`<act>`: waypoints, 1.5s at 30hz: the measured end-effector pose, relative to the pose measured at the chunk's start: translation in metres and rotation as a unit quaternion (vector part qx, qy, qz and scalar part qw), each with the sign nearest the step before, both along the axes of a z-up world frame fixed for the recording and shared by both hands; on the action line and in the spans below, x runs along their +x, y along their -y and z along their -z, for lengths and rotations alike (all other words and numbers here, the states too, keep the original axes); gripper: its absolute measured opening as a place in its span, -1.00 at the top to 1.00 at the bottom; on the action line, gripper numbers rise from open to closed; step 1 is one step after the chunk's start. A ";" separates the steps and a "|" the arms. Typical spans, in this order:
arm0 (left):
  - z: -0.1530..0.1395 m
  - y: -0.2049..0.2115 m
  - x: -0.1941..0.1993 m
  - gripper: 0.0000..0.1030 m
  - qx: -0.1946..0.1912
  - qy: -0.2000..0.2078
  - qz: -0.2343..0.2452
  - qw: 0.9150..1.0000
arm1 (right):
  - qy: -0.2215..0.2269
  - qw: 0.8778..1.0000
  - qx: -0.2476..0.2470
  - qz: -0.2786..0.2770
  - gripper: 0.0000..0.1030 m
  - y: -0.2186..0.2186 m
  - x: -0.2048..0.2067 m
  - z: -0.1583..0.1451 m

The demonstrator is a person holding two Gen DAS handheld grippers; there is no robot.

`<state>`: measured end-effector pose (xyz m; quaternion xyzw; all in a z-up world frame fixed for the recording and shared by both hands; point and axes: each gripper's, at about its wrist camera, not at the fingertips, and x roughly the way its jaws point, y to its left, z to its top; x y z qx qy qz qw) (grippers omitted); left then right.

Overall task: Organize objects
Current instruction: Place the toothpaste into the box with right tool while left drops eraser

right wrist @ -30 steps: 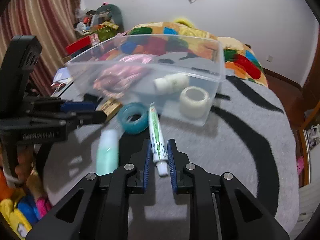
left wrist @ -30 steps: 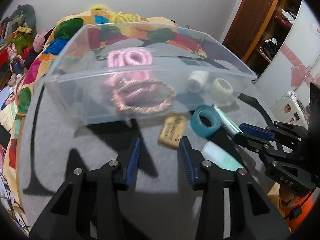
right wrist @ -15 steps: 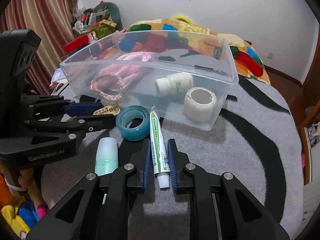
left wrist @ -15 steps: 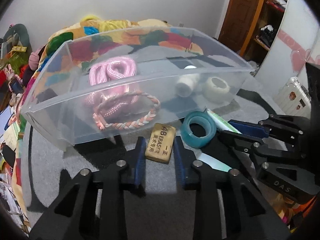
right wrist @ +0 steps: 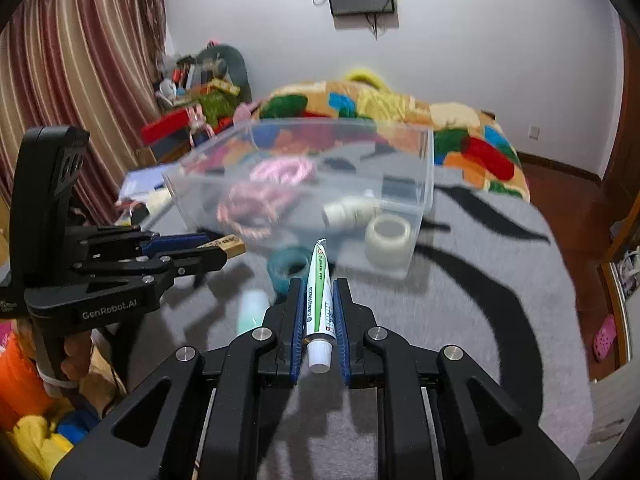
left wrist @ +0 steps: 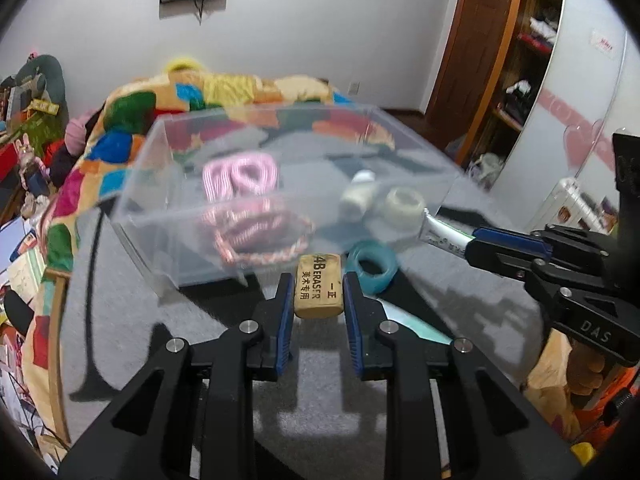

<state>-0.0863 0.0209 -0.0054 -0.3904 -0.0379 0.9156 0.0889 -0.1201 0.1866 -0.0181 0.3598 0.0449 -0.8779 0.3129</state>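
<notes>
My left gripper (left wrist: 318,286) is shut on a tan 4B eraser (left wrist: 319,291) and holds it above the grey bedspread, in front of the clear plastic bin (left wrist: 168,216). My right gripper (right wrist: 318,292) is shut on a white and green toothpaste tube (right wrist: 319,300), lifted off the surface, cap toward me. The tube also shows in the left wrist view (left wrist: 444,234). The eraser shows in the right wrist view (right wrist: 229,245). The bin (right wrist: 424,168) holds pink cords (left wrist: 240,178), a white bottle (left wrist: 357,196) and a clear tape roll (left wrist: 405,204).
A teal tape roll (left wrist: 372,268) and a mint-green tube (right wrist: 253,310) lie on the grey spread in front of the bin. A colourful quilt (right wrist: 400,116) lies behind it. Clutter and a curtain (right wrist: 72,80) stand at the left.
Both grippers have risen off the bedspread. The left closed on the eraser and lifted it. The right lifted the toothpaste tube it held. The bin now looks farther and lower.
</notes>
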 end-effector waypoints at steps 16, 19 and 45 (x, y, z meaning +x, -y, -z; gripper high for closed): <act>-0.048 0.018 -0.032 0.55 0.012 -0.056 -0.024 0.998 | -0.044 0.999 -0.021 0.005 0.75 0.038 -0.046 -0.042; -0.038 0.024 -0.050 0.55 0.009 -0.041 -0.035 0.999 | -0.027 1.000 -0.006 0.003 0.75 0.053 -0.066 -0.032; -0.039 0.017 -0.033 0.01 -0.012 -0.050 -0.020 0.998 | -0.030 0.999 0.022 -0.016 0.40 0.049 -0.051 -0.031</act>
